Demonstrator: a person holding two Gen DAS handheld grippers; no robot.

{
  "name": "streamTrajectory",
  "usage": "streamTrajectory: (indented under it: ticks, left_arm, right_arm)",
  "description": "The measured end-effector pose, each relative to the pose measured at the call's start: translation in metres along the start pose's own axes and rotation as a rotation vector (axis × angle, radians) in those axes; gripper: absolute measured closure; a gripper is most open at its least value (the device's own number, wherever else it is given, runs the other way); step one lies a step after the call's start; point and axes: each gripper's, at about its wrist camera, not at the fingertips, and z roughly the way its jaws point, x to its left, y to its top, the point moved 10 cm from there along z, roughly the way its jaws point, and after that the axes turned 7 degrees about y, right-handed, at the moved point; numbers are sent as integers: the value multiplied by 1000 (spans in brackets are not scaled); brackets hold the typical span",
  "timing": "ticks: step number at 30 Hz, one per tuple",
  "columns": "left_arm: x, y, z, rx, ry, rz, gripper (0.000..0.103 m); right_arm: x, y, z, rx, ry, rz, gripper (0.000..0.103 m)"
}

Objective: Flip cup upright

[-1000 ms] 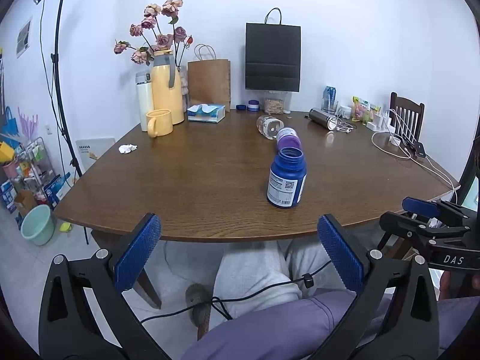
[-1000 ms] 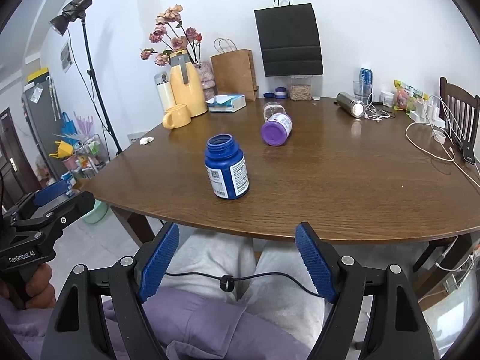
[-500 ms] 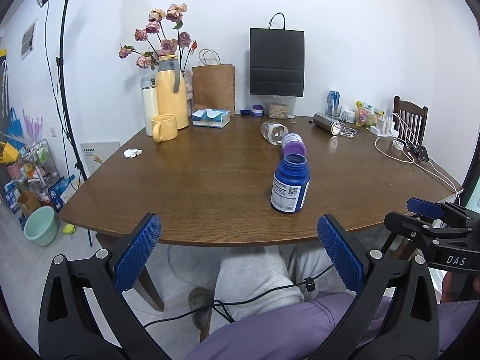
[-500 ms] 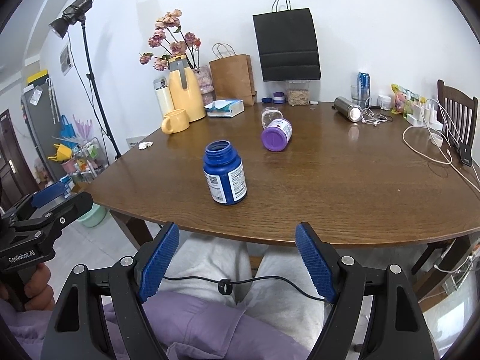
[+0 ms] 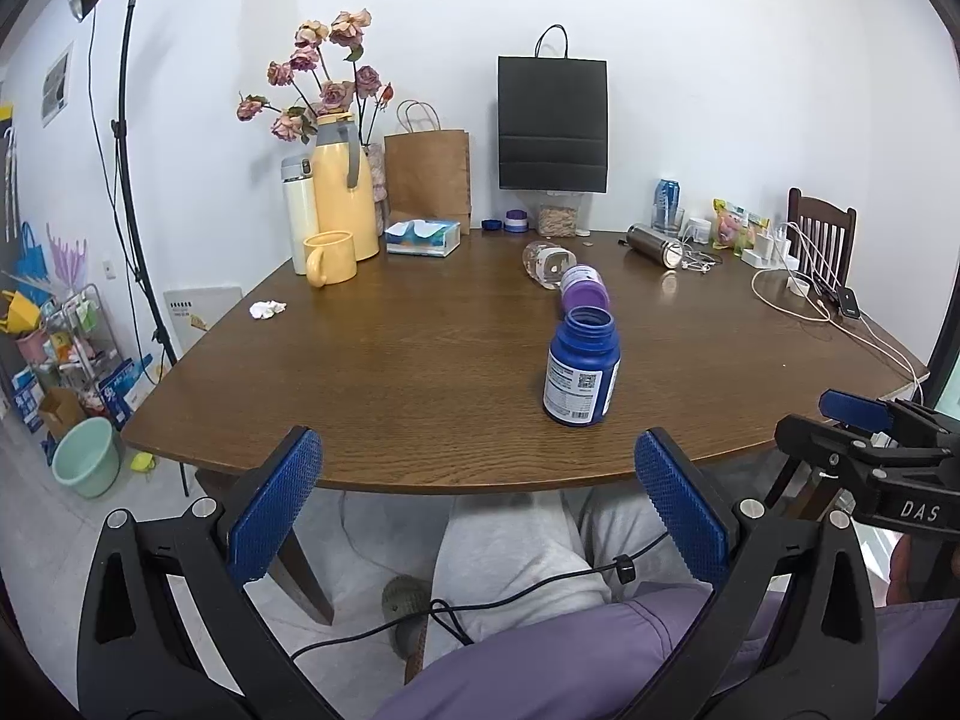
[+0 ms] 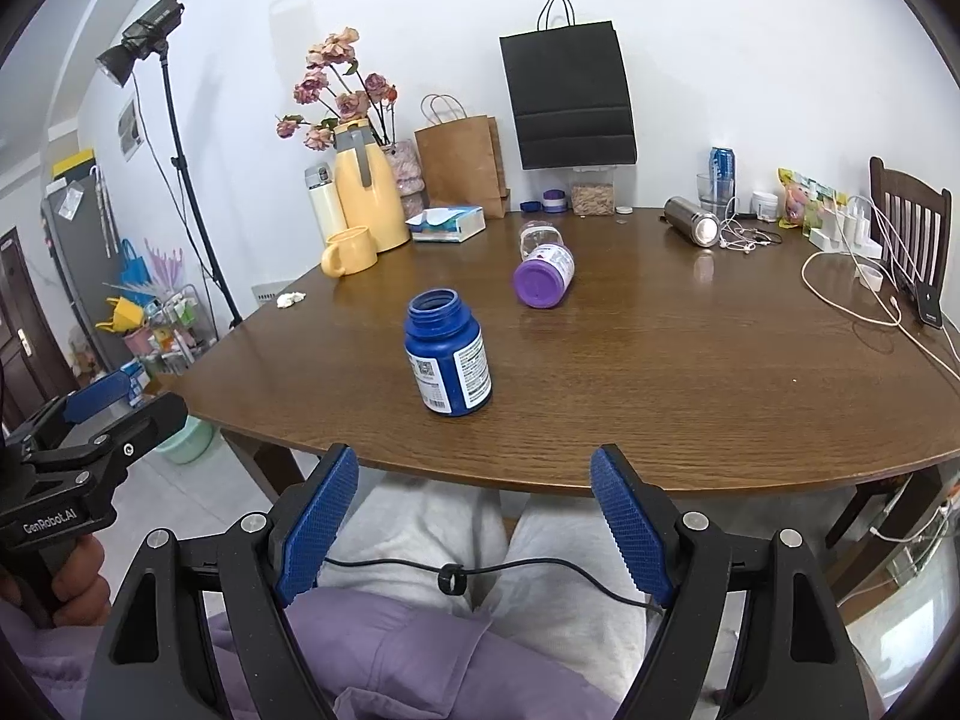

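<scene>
A blue open-mouthed bottle stands upright near the front edge of the brown table; it also shows in the right wrist view. Behind it a clear bottle with a purple cap lies on its side, also in the right wrist view. A yellow cup stands upright at the back left. My left gripper is open and empty, held off the table's front edge over my lap. My right gripper is open and empty, also off the front edge.
At the back stand a yellow thermos with flowers, a white flask, a tissue box, paper bags, a steel flask on its side. Cables and a chair at right. A light stand at left.
Both grippers have drawn back slightly and risen; the table and bottles sit a little lower and farther in both views. Nothing on the table moved.
</scene>
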Motion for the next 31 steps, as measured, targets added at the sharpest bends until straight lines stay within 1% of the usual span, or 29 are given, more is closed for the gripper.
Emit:
streamTrajectory:
  ticks: [12,21,26,31]
  left_arm:
    - [-3,-3,-2,3,8,2,0]
    - [-7,-2,-1,5,-6,14,0]
    - [-1,0,1,4,-1,13,0]
    - [3,-5,6,33,16,1,0]
  right_arm:
    - [-1,-1,2,6,-10,3,19]
    - [-2,-2,-2,6,-18,6,19]
    - [-4,1,-1,4,-12,20,19]
    - [-2,-1,3,17,-10,13,19]
